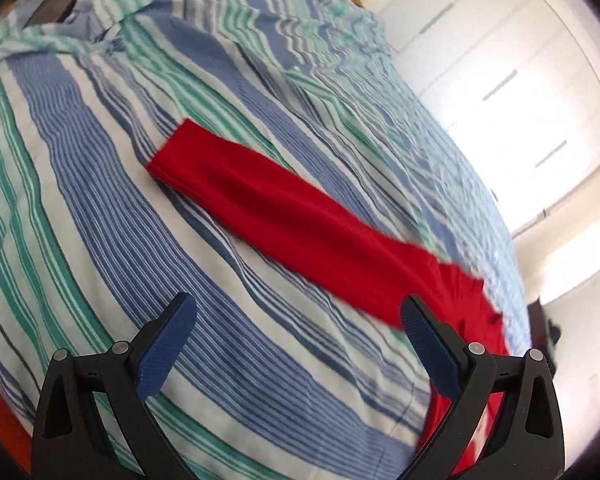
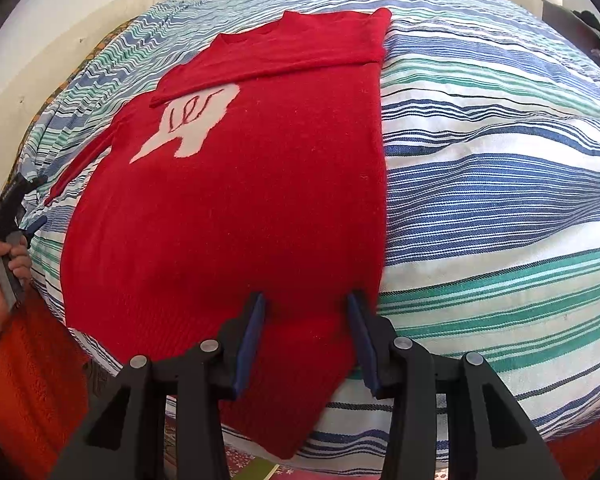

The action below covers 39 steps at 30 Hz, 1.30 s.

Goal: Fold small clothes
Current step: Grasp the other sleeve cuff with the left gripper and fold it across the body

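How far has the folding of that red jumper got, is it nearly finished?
Only begun, I would say. Done: one sleeve is folded across the chest of the red jumper. In hand: the right gripper is open over the hem, gripping nothing. Left: the other sleeve still lies stretched out on the striped bedcover, ahead of the open left gripper, and the body is unfolded.

A bed with striped bedding [image 2: 500,184] stands beside bright white wardrobe doors [image 1: 500,80].
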Motion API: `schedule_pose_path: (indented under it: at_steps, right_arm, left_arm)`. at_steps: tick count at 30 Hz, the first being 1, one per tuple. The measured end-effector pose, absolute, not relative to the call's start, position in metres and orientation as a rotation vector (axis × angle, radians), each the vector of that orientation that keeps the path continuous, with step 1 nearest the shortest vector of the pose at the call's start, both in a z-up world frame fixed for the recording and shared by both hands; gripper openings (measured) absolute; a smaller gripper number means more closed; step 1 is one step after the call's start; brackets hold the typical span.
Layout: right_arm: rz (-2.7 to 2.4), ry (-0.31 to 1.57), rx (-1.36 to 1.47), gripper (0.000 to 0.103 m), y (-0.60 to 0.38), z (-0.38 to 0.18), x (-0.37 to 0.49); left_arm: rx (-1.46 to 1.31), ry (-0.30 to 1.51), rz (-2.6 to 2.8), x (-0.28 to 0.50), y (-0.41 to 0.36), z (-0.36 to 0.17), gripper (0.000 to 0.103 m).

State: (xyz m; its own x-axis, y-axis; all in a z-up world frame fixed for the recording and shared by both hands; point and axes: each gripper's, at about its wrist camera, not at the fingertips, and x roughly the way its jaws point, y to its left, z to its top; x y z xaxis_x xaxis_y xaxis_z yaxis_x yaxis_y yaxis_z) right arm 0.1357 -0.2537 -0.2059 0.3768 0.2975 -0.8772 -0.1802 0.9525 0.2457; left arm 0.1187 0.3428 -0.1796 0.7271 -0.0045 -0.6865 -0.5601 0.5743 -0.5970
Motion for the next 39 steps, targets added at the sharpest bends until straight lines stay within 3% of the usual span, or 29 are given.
schedule_pose_path:
  at_steps: [4, 8, 11, 14, 16, 18, 22, 26, 32, 37, 38, 39]
  right_arm:
    - [0.3, 1.153, 0.112, 0.045, -0.253, -0.206, 0.137]
    - [0.292, 1.153, 0.107, 0.045, -0.251, -0.206, 0.137]
    - [0.288, 1.157, 0.095, 0.046, -0.249, -0.205, 0.138]
    - [0.285, 1.162, 0.088, 0.046, -0.247, -0.205, 0.139]
    - [0.283, 1.163, 0.085, 0.047, -0.247, -0.205, 0.139]
    - [0.281, 1.161, 0.08, 0.047, -0.246, -0.205, 0.14]
    - [0.281, 1.157, 0.084, 0.048, -0.246, -0.205, 0.14]
    - [0.292, 1.151, 0.097, 0.052, -0.246, -0.205, 0.139]
    - [0.315, 1.128, 0.089, 0.06, -0.242, -0.205, 0.135]
    - [0.337, 1.118, 0.14, 0.061, -0.249, -0.205, 0.136]
    - [0.34, 1.116, 0.151, 0.061, -0.25, -0.205, 0.136]
    - [0.343, 1.114, 0.158, 0.061, -0.251, -0.205, 0.135]
  left_arm:
    - [-1.174, 0.618, 0.439, 0.112, 0.421, -0.206, 0.099]
    - [-1.255, 0.616, 0.361, 0.121, 0.456, -0.219, 0.089]
    - [-1.182, 0.681, 0.238, 0.142, 0.462, -0.215, 0.054]
    - [-1.137, 0.79, 0.196, 0.158, 0.463, -0.222, 0.05]
    - [-1.11, 0.821, 0.209, 0.162, 0.463, -0.225, 0.035]
    - [-1.107, 0.837, 0.236, 0.163, 0.464, -0.225, 0.002]
    - [-1.083, 0.825, 0.229, 0.172, 0.451, -0.195, 0.002]
    - [-0.929, 0.795, 0.066, 0.22, 0.391, -0.124, 0.002]
    - [-0.739, 0.739, -0.284, 0.309, 0.231, -0.018, 0.002]
    - [-0.547, 0.779, -0.495, 0.348, 0.068, -0.003, 0.003]
    - [-0.501, 0.812, -0.513, 0.352, 0.037, -0.014, 0.009]
    - [-0.457, 0.865, -0.521, 0.356, 0.01, -0.033, 0.034]
